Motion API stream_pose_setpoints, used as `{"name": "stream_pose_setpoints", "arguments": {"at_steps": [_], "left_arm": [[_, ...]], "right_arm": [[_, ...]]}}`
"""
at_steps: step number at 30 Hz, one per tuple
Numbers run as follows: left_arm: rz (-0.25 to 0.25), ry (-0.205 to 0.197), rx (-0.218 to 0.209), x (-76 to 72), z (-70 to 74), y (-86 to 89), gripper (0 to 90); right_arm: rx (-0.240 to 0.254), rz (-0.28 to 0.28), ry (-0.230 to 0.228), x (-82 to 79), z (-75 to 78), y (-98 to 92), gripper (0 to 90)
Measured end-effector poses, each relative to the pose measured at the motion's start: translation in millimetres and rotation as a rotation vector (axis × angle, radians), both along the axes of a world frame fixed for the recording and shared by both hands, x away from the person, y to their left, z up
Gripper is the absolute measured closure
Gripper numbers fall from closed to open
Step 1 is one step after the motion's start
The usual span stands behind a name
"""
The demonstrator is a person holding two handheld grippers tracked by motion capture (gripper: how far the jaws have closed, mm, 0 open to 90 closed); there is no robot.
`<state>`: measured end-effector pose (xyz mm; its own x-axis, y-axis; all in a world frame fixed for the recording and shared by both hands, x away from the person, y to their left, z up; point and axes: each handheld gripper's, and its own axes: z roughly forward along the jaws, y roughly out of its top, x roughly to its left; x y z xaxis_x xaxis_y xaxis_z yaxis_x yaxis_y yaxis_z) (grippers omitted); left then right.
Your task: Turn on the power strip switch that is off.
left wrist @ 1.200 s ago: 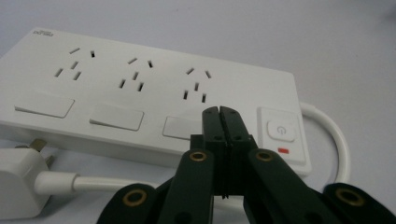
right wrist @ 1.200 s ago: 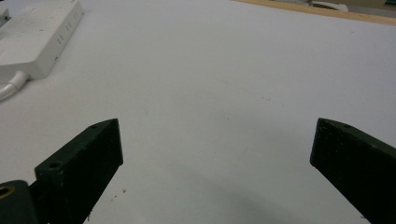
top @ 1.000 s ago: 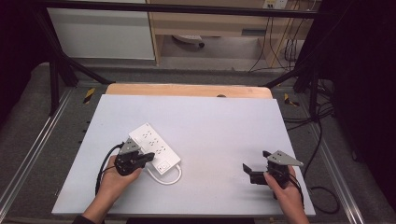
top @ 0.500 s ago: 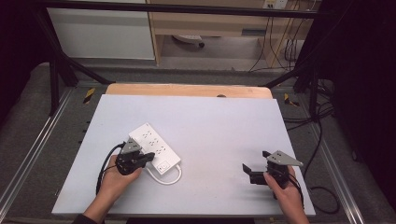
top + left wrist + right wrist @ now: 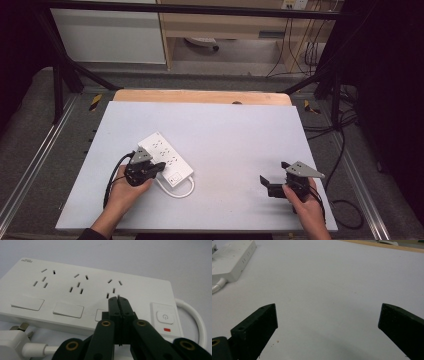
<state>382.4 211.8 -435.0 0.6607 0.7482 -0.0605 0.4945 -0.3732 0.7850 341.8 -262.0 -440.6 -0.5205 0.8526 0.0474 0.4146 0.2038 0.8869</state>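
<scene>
With its jaws pressed together, the left claw [image 5: 117,298] bears on the white power strip [image 5: 165,159] at the bench's [image 5: 235,135] left, which may skid if pushed off-centre, while the right claw [image 5: 271,186] gapes wide, idle.

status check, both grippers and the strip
Left gripper shut, tips over white plastic power strip. Right gripper open, holding nothing, above grey table. Strip's white plug loose beside it.
</scene>
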Motion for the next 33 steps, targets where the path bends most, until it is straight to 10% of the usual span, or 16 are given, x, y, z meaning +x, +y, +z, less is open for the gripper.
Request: {"name": "stream_pose_setpoints", "arguments": {"at_steps": [33], "left_arm": [[-0.024,-0.018,0.067,-4.9,1.4,-11.5,90.0]], "right_arm": [[-0.014,0.01,0.0,0.2,-0.7,1.4,2.9]]}}
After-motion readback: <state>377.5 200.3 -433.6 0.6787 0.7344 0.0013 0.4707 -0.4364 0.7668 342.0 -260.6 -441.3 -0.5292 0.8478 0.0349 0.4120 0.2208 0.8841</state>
